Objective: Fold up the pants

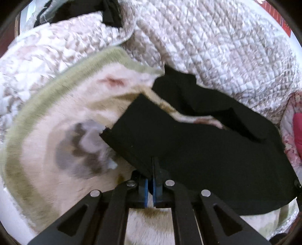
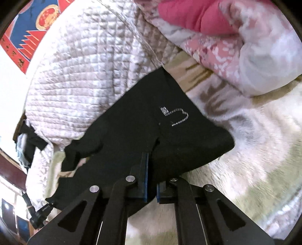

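Note:
The black pants (image 1: 198, 143) hang lifted over a cream blanket with a green border (image 1: 47, 113). My left gripper (image 1: 152, 164) is shut on the pants' edge, near a folded-over hem corner. In the right wrist view the same black pants (image 2: 179, 135) carry a small silver heart emblem (image 2: 178, 116). My right gripper (image 2: 151, 160) is shut on the pants' fabric just below that emblem. The cloth stretches between both grippers and hides the fingertips.
A quilted beige-and-white bedspread (image 1: 217, 43) is bunched behind the pants. A pink floral quilt (image 2: 236, 49) lies at the right. Another black garment (image 1: 111, 11) sits at the far back. A red and blue wall picture (image 2: 32, 28) hangs at the left.

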### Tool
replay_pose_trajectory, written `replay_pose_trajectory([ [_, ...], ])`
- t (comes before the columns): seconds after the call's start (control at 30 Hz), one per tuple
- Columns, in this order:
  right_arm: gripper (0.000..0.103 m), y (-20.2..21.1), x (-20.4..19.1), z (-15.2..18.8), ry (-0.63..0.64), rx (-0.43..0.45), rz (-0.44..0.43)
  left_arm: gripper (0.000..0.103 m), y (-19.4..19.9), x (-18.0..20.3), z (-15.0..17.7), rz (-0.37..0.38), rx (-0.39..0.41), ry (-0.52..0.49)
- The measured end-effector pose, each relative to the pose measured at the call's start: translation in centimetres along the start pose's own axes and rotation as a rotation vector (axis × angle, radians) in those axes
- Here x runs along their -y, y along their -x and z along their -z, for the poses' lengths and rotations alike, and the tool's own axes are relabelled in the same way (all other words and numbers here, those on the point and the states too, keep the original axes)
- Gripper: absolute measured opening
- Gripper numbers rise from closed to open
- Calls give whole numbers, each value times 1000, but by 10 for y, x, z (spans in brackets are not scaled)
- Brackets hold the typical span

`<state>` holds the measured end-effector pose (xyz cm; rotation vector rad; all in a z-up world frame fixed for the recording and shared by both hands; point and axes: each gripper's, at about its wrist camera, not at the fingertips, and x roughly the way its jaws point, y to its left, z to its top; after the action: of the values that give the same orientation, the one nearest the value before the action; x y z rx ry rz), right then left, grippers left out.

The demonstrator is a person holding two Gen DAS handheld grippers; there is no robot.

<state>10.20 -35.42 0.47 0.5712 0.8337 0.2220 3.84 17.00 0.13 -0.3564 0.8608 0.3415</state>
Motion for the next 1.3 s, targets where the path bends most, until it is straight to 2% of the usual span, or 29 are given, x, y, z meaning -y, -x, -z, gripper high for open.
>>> replay_pose_trajectory([
  [0.03,1,9,1,5,2,-1,16,4,9,-3,1,2,7,3],
  [0.17,1,23,18,32,-25,-51,53,4,37,-19,20,18,7,31],
  [0.27,1,20,33,50,-75,-94,68,4,37,-25,41,9,-27,23],
  [0.37,1,31,29,53,-74,-70,60,4,28,-30,56,3,-81,36],
  [0.53,1,51,25,48,-47,-37,81,4,55,-29,57,11,-20,34],
  [0.6,1,40,31,50,-49,-75,104,4,59,-29,60,11,-14,28],
  [0.73,2,29,27,56,-20,-127,185,5,36,-28,74,-10,-108,18],
  [0.77,7,33,23,55,-1,-114,194,6,36,-29,76,-16,-118,24],
  [0.87,15,47,14,51,34,-72,233,12,52,-34,72,-70,-66,17],
  [0.9,29,53,11,50,51,-40,278,15,57,-37,70,-85,-48,23],
  [0.97,43,67,6,49,75,34,354,16,66,-44,62,-142,-6,32],
  [1.03,43,77,2,46,100,99,395,16,74,-47,53,-187,38,37],
  [1.07,43,77,-2,43,121,113,402,16,76,-46,51,-181,54,32],
  [1.17,43,59,-22,39,207,70,301,19,73,-29,45,-123,70,-17],
  [1.23,43,39,-42,42,314,40,252,26,60,-10,44,-54,51,-63],
  [1.3,43,16,-50,44,364,-15,223,26,45,11,45,4,23,-107],
])
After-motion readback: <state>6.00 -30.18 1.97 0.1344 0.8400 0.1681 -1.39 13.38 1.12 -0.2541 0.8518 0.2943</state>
